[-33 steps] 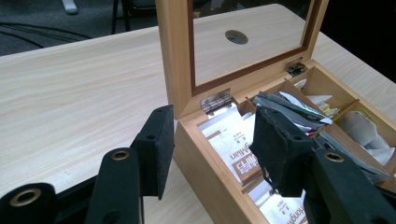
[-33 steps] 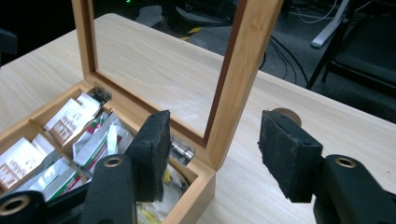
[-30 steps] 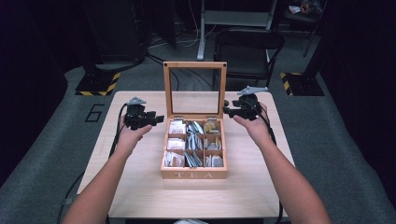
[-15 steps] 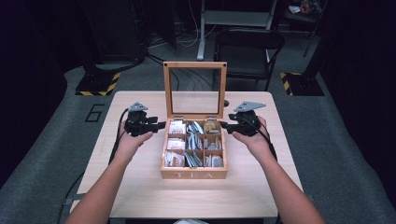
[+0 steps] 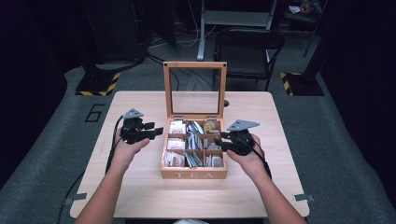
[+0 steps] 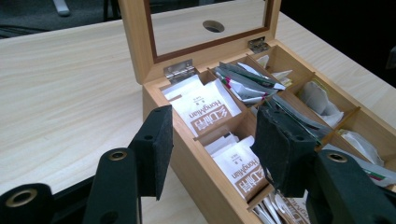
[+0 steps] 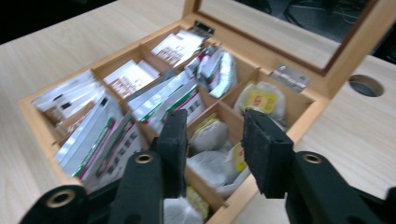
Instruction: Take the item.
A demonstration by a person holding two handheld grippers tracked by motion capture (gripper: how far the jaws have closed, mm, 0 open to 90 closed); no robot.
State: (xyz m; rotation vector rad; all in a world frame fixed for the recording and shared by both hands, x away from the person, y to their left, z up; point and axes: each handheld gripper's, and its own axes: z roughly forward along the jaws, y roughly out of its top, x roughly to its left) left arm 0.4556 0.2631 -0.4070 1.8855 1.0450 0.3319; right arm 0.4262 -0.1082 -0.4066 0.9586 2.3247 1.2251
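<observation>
A wooden tea box (image 5: 194, 175) stands mid-table with its glass lid (image 5: 194, 69) upright. Its compartments hold white-and-brown sachets (image 6: 205, 112), green-striped foil packets (image 7: 154, 109) and yellow-labelled tea bags (image 7: 259, 100). My left gripper (image 5: 159, 131) is at the box's left wall. In the left gripper view it (image 6: 217, 140) straddles that wall, one jaw outside and one above the sachets; the jaws have just opened slightly and press on nothing. My right gripper (image 5: 218, 141) is at the right wall. Its jaws (image 7: 212, 140) have just been closing, with the right column's tea bags below the gap, untouched.
The pale wood table (image 5: 140, 196) has a round cable hole (image 5: 226, 103) behind the lid. A dark chair (image 5: 250, 46) stands beyond the far edge. Black-and-yellow striped bases (image 5: 98, 84) sit on the floor at the back left and right.
Both hands have drawn in from beside the lid to the box's side walls. The right gripper has come nearer and lower, and its jaws stand narrower.
</observation>
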